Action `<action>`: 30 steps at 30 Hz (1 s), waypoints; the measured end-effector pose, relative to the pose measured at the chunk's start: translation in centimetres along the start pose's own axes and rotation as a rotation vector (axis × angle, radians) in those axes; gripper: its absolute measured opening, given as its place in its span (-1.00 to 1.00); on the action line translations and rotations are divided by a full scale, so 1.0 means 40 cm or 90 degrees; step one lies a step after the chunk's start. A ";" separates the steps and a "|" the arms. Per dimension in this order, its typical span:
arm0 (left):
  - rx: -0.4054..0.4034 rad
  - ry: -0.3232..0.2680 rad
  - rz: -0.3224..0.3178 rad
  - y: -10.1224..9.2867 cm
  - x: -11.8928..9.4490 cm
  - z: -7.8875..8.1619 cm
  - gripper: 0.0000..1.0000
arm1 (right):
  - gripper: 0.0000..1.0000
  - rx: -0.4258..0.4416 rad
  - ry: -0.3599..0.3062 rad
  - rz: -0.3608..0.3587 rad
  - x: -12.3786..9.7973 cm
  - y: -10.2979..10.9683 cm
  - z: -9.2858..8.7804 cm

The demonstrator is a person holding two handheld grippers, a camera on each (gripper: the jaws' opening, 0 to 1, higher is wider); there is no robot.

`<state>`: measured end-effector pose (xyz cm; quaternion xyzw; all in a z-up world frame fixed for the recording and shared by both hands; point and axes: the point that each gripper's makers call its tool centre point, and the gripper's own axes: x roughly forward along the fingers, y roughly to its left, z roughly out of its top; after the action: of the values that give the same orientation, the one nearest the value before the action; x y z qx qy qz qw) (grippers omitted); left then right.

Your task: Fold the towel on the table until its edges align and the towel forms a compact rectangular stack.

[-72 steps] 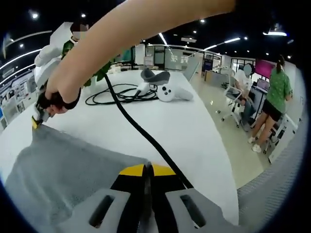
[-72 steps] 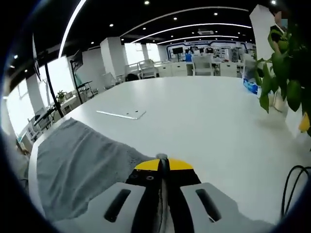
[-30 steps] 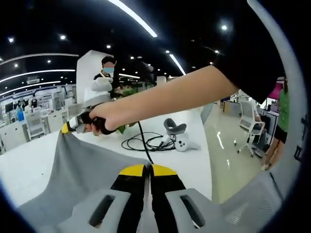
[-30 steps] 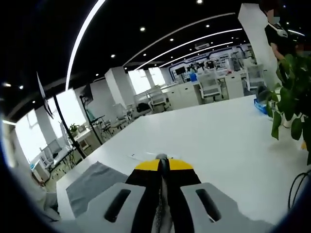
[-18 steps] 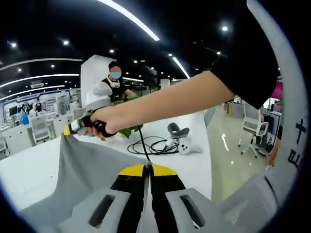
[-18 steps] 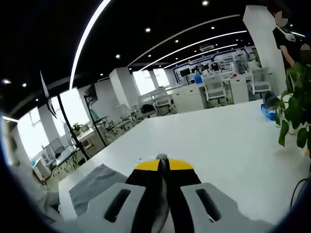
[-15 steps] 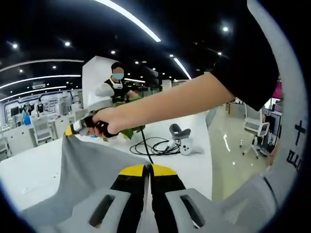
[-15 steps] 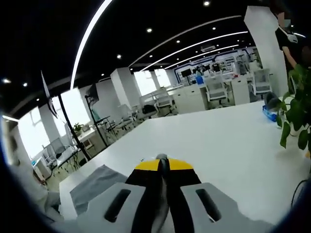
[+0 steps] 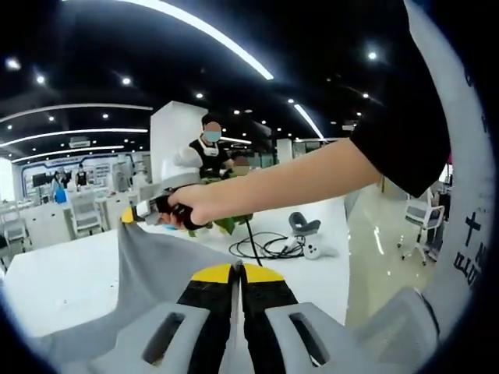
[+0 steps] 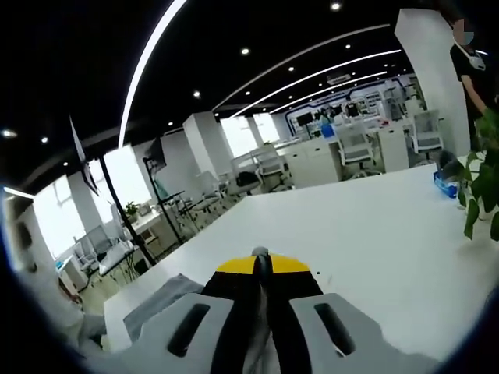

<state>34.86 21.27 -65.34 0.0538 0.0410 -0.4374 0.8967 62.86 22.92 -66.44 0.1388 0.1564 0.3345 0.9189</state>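
Observation:
In the left gripper view the grey towel (image 9: 152,261) hangs lifted off the white table (image 9: 54,276), stretched between both grippers. My left gripper (image 9: 236,274) is shut on the towel's near edge, the cloth running out from between its yellow tips. The right gripper (image 9: 134,213), held in a person's hand, is shut on the far corner up at the left. In the right gripper view my right gripper (image 10: 261,266) stands shut with grey cloth pinched in it, and the rest of the towel (image 10: 156,309) droops toward the table (image 10: 374,234) at the lower left.
A coiled black cable (image 9: 269,245), a white controller (image 9: 313,251) and a grey headset (image 9: 302,225) lie on the table past the towel. A green plant (image 10: 483,191) stands at the table's right side. A person (image 9: 209,152) stands behind. Office chairs (image 10: 101,253) line the left edge.
Both grippers have risen with the towel's edge, lifting more cloth off the table. Both views now tilt higher, and less of the towel lies on the table in the right gripper view.

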 end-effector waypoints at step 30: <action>-0.009 -0.032 0.125 0.164 -0.286 0.044 -0.93 | -0.97 0.026 -0.041 0.066 0.140 0.274 0.084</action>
<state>33.06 33.97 -61.80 0.0403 0.0160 -0.3487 0.9362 61.95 34.19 -60.53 0.1761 0.1259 0.3740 0.9018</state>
